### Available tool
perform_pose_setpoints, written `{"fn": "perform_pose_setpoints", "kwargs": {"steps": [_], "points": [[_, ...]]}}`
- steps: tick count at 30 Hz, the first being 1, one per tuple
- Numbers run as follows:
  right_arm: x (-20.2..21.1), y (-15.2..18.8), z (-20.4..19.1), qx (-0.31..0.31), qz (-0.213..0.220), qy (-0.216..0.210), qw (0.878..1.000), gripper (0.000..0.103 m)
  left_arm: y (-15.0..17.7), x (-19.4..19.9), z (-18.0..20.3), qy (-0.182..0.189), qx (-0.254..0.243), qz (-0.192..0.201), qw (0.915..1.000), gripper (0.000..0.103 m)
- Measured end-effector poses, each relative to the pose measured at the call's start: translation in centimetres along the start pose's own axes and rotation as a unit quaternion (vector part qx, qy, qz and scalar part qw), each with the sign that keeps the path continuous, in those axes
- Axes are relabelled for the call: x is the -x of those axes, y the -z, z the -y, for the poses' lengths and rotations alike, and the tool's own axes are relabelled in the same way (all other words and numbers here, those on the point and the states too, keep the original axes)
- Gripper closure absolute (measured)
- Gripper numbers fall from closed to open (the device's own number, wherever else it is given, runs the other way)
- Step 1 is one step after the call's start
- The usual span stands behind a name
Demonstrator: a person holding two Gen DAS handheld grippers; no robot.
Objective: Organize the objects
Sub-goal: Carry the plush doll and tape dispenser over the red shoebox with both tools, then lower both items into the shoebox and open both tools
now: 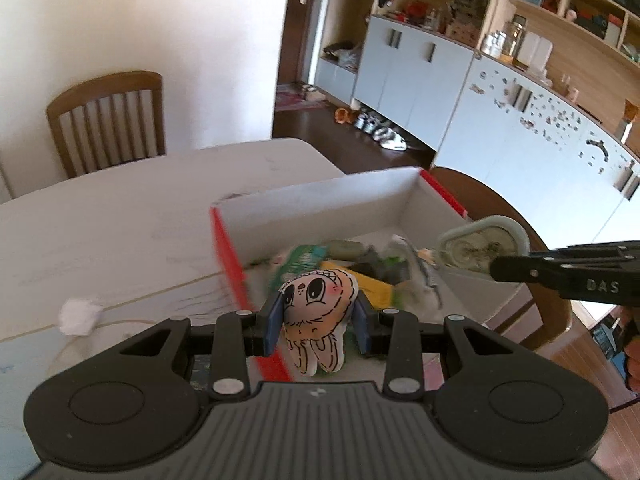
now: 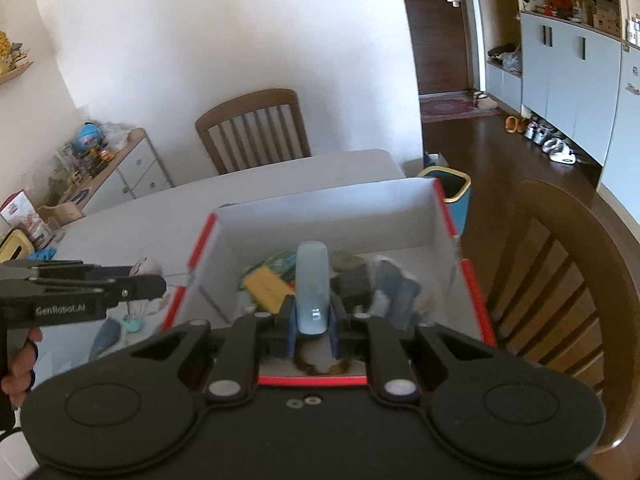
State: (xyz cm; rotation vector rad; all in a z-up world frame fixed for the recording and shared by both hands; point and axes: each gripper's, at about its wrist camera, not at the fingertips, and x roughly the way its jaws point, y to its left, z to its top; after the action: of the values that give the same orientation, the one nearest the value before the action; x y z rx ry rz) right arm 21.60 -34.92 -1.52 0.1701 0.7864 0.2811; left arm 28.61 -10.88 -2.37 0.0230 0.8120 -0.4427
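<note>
Left tool (image 1: 316, 322) grips a cartoon-printed plush toy (image 1: 318, 312), right tool (image 2: 312, 330) pinches a pale-blue flat lid (image 2: 312, 292); both carried toward the red-rimmed white box (image 2: 328, 204) at twelve o'clock, release inside next

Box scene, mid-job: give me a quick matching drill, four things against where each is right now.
Things:
1. cartoon plush
2. pale blue lid
3. white paper wad
4. yellow packet

Places:
A. lying inside the box
B. in the right gripper jaws
C. on the table, left of the box
D. in the left gripper jaws

Pairs: 1-D, 2-B, 3-C, 4-A
</note>
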Motion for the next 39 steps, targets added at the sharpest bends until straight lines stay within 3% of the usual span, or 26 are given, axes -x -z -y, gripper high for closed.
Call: {"fn": "perform_pose_setpoints", "kwargs": {"steps": [12, 25, 35, 39], "points": [[-4.4, -0.7, 2.1, 0.001, -0.034, -0.02, 0.999, 0.089, 0.2, -6.8, 2.9, -0.009, 0.003, -0.089, 0.9959, 0.068], [-8.7, -0.2, 1.9, 0.036, -0.073, -0.015, 0.997, 0.089, 0.2, -11.0, 3.1, -0.03, 0.003, -0.137, 0.9901, 0.068], [-8.2, -0.4, 2.3, 0.036, -0.078, -0.024, 0.996, 0.077, -0.1, -11.8, 3.1, -0.027, -0.002, -0.152, 0.9879, 0.066], [-7.5, -0.5, 2.1, 0.037, -0.077, -0.03, 0.996, 0.071, 0.2, -11.5, 2.8, -0.025, 0.005, -0.153, 0.988, 0.057]]}}
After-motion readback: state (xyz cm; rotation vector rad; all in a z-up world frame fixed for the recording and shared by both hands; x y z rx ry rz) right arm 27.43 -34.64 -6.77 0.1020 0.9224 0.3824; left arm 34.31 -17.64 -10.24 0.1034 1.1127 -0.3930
